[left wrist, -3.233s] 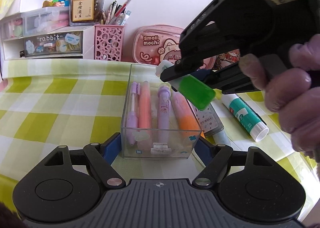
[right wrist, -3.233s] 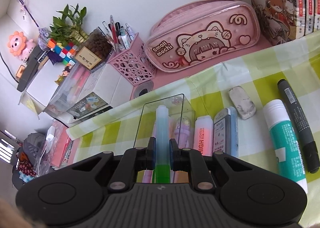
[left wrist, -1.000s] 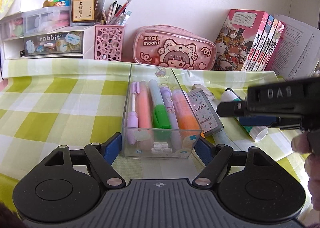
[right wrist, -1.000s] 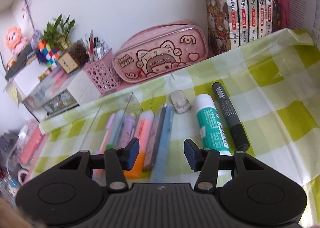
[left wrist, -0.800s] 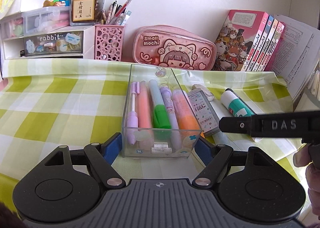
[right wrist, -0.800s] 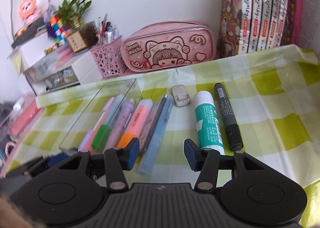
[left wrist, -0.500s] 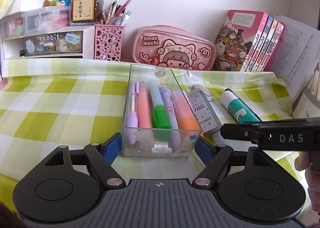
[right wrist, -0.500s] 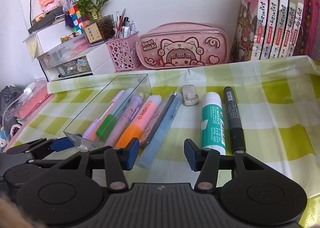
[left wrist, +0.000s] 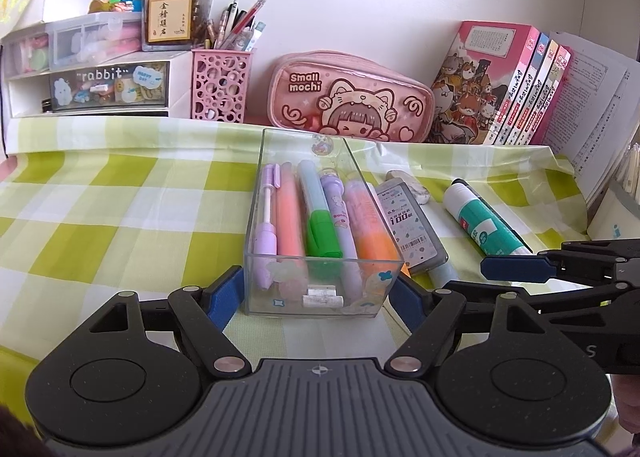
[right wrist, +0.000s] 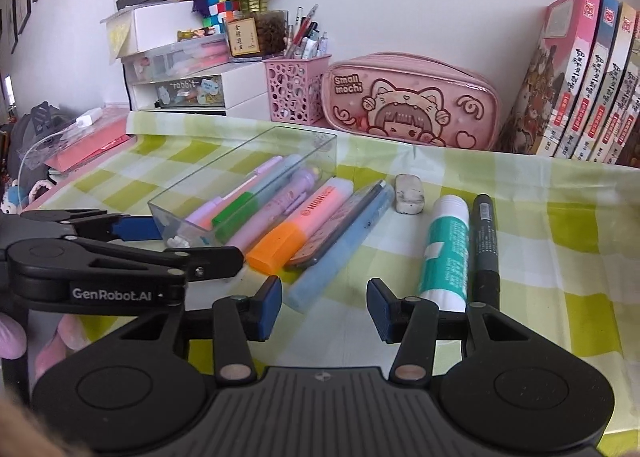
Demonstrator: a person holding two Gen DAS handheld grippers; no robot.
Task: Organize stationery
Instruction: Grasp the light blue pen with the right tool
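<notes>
Pens fill most of the clear plastic box [left wrist: 320, 257]: we count four or five, a green-capped one [left wrist: 322, 231] in the middle. The left claw [left wrist: 316, 291] is closed on the box's near end. Outside on the checked cloth of the bench [right wrist: 560, 257] we see an orange-capped highlighter [right wrist: 300, 225], a flat refill case [right wrist: 344, 221], a pale blue stick [right wrist: 340, 253], a worn eraser [right wrist: 409, 193], a round glue stick [right wrist: 446, 245] and a black marker [right wrist: 486, 237]. The right claw [right wrist: 324, 307] stands half open and empty, near the blue stick.

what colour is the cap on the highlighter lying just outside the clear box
Orange, clearest in the right wrist view.
</notes>
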